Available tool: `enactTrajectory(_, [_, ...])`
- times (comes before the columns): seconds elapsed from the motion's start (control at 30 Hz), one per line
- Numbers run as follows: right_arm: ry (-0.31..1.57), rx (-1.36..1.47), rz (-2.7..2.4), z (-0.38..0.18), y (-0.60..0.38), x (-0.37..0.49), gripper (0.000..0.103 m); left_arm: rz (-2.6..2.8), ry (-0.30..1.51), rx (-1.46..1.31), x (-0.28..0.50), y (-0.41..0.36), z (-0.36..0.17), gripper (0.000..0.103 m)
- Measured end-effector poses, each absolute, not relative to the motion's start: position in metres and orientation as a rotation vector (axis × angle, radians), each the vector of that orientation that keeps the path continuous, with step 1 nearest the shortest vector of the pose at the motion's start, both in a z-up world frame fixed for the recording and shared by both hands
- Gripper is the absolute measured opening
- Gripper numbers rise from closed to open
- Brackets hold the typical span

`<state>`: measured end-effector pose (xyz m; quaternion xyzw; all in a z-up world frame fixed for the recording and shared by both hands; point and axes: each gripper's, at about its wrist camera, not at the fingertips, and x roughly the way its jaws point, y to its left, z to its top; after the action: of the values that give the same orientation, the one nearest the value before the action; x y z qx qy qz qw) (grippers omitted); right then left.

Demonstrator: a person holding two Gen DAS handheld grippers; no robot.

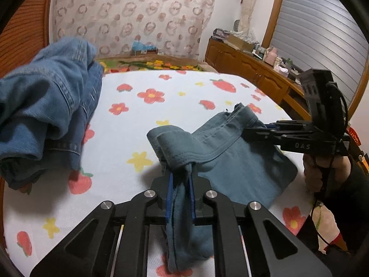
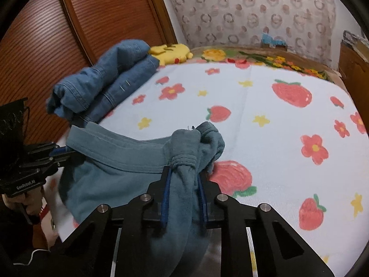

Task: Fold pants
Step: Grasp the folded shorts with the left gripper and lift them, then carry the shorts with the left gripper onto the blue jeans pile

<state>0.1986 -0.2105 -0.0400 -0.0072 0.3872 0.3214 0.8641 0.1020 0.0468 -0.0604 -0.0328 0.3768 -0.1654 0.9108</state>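
Observation:
Teal-grey pants (image 1: pixel 230 152) hang by the waistband between my two grippers, above the near edge of the bed. My left gripper (image 1: pixel 181 177) is shut on one end of the waistband, with cloth bunched between its blue pads. My right gripper (image 2: pixel 183 175) is shut on the other end; it also shows in the left wrist view (image 1: pixel 256 130). In the right wrist view the pants (image 2: pixel 120 168) stretch left to the left gripper (image 2: pixel 66 153). The legs hang below, mostly hidden.
A heap of blue denim (image 1: pixel 46 106) lies at the bed's left side, also in the right wrist view (image 2: pixel 103 80). The bed sheet (image 1: pixel 184 101) is white with flowers and strawberries. A yellow plush toy (image 2: pixel 170 52) lies beyond. A wooden dresser (image 1: pixel 253 73) stands right.

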Motion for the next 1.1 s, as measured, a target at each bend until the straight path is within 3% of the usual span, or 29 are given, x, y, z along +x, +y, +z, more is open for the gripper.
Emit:
enactTrajectory(0.5, [0.582,-0.047,0.706,0.020,-0.212,0.151,0.017,-0.311,0.634,-0.044,0.083,0.052,-0.012,0.012])
enactTrajectory(1.1, [0.433,-0.120,0.788,0.075,-0.173,0.170,0.017,-0.209,0.492,-0.032,0.078,0.105,0.051,0.012])
